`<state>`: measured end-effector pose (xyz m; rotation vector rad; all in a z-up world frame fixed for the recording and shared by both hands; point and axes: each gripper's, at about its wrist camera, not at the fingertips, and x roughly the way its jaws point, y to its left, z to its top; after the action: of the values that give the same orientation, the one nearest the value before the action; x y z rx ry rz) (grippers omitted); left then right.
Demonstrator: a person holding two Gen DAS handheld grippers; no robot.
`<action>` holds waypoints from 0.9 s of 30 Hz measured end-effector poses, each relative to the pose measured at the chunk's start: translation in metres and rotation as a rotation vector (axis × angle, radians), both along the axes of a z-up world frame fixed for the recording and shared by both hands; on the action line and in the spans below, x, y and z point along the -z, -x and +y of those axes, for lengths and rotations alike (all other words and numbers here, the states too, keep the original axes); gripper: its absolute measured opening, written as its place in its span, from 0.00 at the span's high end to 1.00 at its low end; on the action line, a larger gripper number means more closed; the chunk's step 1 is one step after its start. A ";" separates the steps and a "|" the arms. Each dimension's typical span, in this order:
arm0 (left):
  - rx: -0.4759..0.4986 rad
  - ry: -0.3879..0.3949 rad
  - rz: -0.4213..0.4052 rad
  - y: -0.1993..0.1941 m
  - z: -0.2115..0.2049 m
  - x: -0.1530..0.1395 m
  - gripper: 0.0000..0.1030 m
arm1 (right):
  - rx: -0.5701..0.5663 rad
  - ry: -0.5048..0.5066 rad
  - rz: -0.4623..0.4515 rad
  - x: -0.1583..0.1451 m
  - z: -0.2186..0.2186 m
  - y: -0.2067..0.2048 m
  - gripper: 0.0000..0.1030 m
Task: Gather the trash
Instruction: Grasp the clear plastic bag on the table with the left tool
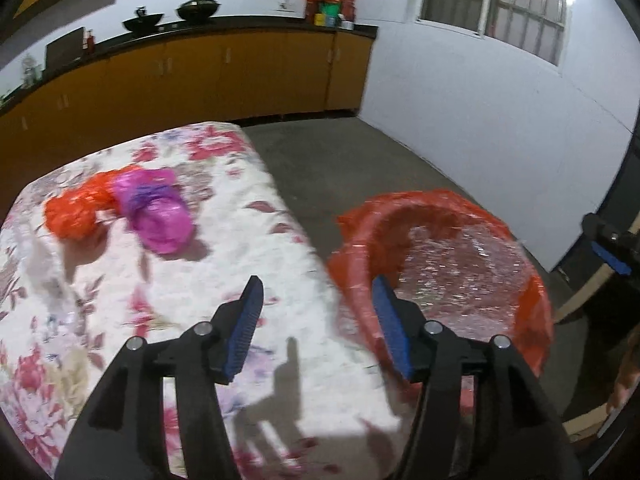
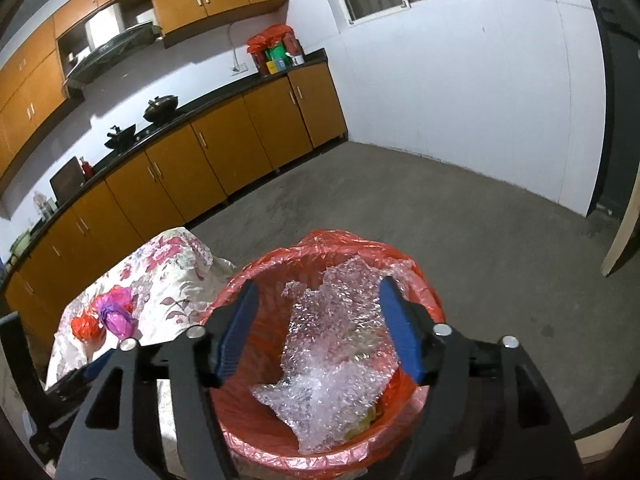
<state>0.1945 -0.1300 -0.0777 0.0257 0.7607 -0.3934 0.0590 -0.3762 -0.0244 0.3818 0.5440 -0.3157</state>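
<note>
A bin lined with a red bag (image 1: 532,304) (image 2: 256,436) stands on the floor beside a table with a floral cloth (image 1: 224,280) (image 2: 176,280). Clear bubble wrap (image 2: 332,344) (image 1: 460,272) lies inside the bin. On the table lie a crumpled orange bag (image 1: 78,210) (image 2: 85,326) and a pink-purple bag (image 1: 158,210) (image 2: 117,314), touching each other. My left gripper (image 1: 318,292) is open and empty over the table's right edge, next to the bin. My right gripper (image 2: 318,298) is open and empty, above the bin's opening.
Orange kitchen cabinets with a black counter (image 1: 208,68) (image 2: 192,160) run along the far wall, with pans and a red bag of items on top. Grey concrete floor (image 2: 460,232) extends to the right. The right gripper's tip (image 1: 608,248) shows at the left wrist view's right edge.
</note>
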 end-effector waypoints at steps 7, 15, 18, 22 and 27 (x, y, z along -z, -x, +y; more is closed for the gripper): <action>-0.148 -0.050 -0.052 -0.007 0.059 -0.005 0.37 | -0.050 0.037 0.003 -0.004 0.020 -0.012 0.33; -0.452 -0.131 -0.085 -0.042 0.176 -0.008 0.33 | -0.152 0.046 0.015 0.000 0.057 -0.037 0.33; -0.521 -0.120 -0.042 -0.057 0.209 -0.001 0.33 | -0.201 0.043 0.026 0.004 0.077 -0.052 0.33; -0.552 -0.069 0.019 -0.074 0.239 0.010 0.33 | -0.257 0.051 0.037 0.007 0.101 -0.070 0.33; -0.513 -0.023 0.023 -0.086 0.241 0.015 0.33 | -0.323 0.069 0.051 0.011 0.131 -0.091 0.33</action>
<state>0.2802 0.1111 -0.0927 -0.1502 0.7640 0.1031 0.1502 -0.2453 -0.0353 0.2149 0.6331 -0.0332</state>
